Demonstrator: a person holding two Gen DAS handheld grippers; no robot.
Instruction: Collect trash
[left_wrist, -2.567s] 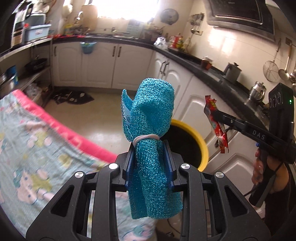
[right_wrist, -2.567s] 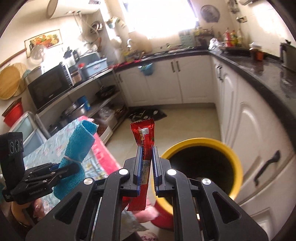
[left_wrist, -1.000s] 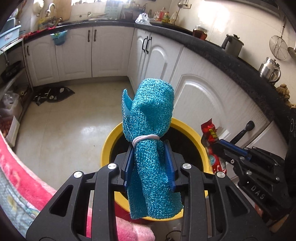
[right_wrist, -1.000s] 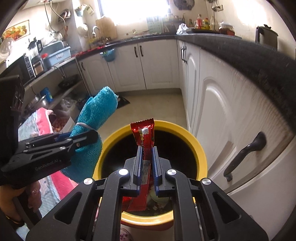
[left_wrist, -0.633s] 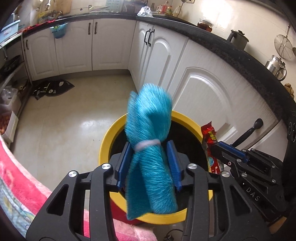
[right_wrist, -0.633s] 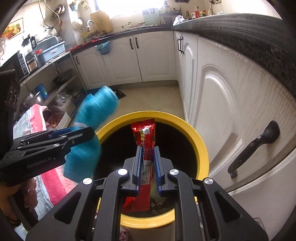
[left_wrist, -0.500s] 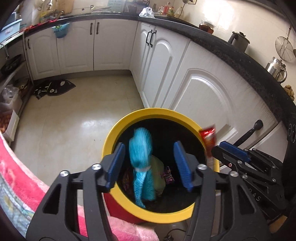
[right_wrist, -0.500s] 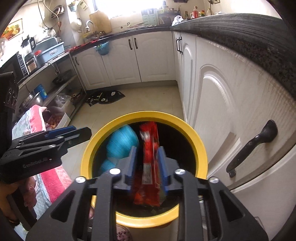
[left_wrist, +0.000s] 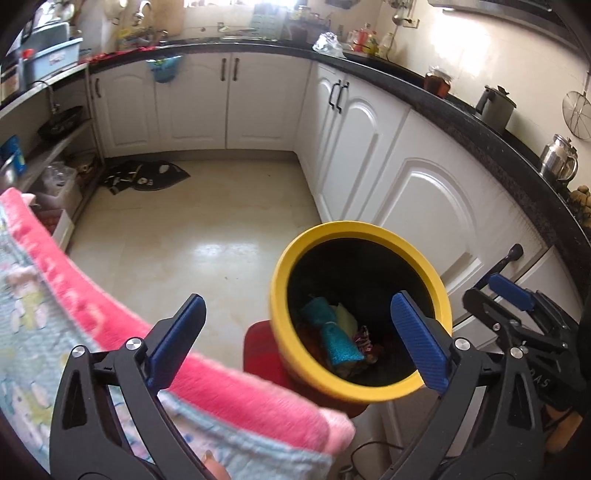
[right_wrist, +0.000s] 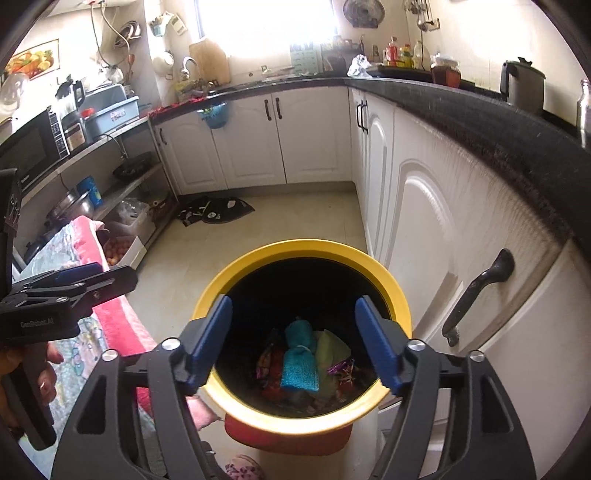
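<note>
Bin (right_wrist: 397, 295): blue scrubber (right_wrist: 300, 363) lies inside.
Left gripper (left_wrist: 295, 339): jaws just opened wide, empty.
Right gripper (right_wrist: 295, 341): above bin, likewise.
Risk: swinging away low could tip the bin.

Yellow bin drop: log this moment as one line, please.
step: release into yellow bin | left gripper: jaws just opened, empty | right gripper: jaws just opened, empty | teal scrubber roll: in bin
</note>
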